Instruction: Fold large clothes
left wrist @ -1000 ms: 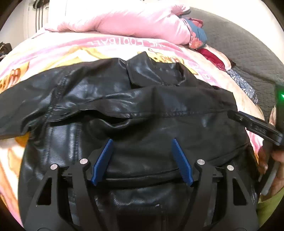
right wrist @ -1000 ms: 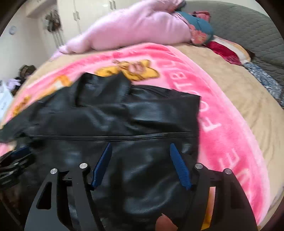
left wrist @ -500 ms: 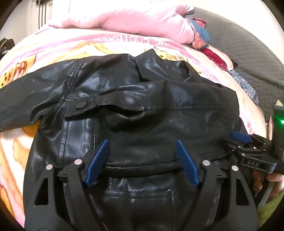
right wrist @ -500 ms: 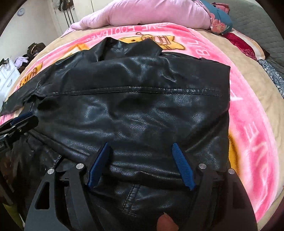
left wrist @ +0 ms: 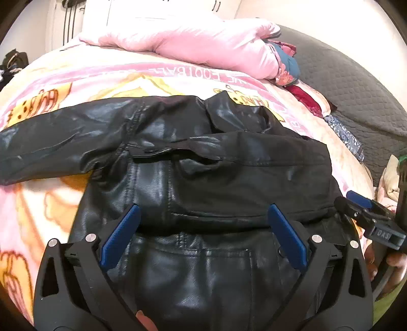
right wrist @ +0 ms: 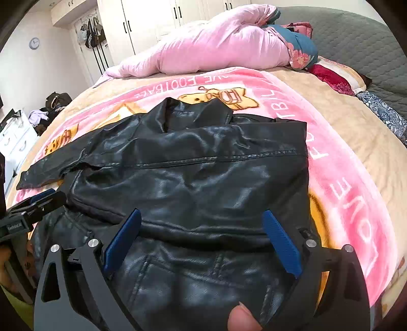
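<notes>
Left wrist view: black leather jacket [left wrist: 203, 163], lying flat on the bed over a pink cartoon-print blanket [left wrist: 76, 84]; collar away from the camera, one sleeve [left wrist: 51, 145] stretched out to the left, the other side folded across the body so a straight seamed edge runs crosswise. Left claw [left wrist: 202, 235]: blue-padded fingers spread wide, holding nothing, poised over the jacket's lower part with its pocket seams. Right claw [left wrist: 361, 206]: seen at the right edge of this view beside the jacket's side; its own view [right wrist: 201, 240] shows it likewise spread wide and empty above the hem area. Right wrist view also shows the left claw [right wrist: 40, 201] at the left edge, near the sleeve's underside. A fingertip [right wrist: 243, 318] shows at the bottom. Beyond the jacket: pink quilt [right wrist: 216, 48] bundled at the far end of the bed, red-patterned pillow [right wrist: 335, 76], grey quilted headboard [right wrist: 356, 33], white wardrobe doors [right wrist: 152, 20], wall clock [right wrist: 33, 42].
</notes>
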The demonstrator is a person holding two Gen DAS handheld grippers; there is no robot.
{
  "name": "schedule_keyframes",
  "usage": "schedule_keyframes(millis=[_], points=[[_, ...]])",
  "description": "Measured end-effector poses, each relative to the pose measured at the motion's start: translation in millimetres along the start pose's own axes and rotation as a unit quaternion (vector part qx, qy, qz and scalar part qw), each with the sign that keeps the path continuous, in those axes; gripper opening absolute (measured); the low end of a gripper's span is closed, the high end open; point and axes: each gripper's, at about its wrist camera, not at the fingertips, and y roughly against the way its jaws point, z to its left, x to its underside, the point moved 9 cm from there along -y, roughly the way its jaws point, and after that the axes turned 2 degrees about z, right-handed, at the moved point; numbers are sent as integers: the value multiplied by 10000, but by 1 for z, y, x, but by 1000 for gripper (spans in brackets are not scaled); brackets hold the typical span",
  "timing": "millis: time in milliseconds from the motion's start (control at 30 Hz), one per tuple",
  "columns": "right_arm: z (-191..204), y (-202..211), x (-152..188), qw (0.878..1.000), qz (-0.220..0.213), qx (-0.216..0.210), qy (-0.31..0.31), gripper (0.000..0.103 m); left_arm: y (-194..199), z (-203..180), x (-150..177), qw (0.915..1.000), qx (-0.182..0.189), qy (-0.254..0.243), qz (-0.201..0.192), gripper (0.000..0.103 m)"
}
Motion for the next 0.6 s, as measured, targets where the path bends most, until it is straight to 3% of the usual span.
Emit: schedule_keyframes(millis=[600], points=[[71,27,-9,9988,-431,67,229,98,42,49,-3,9988,-53,377,-317,94]])
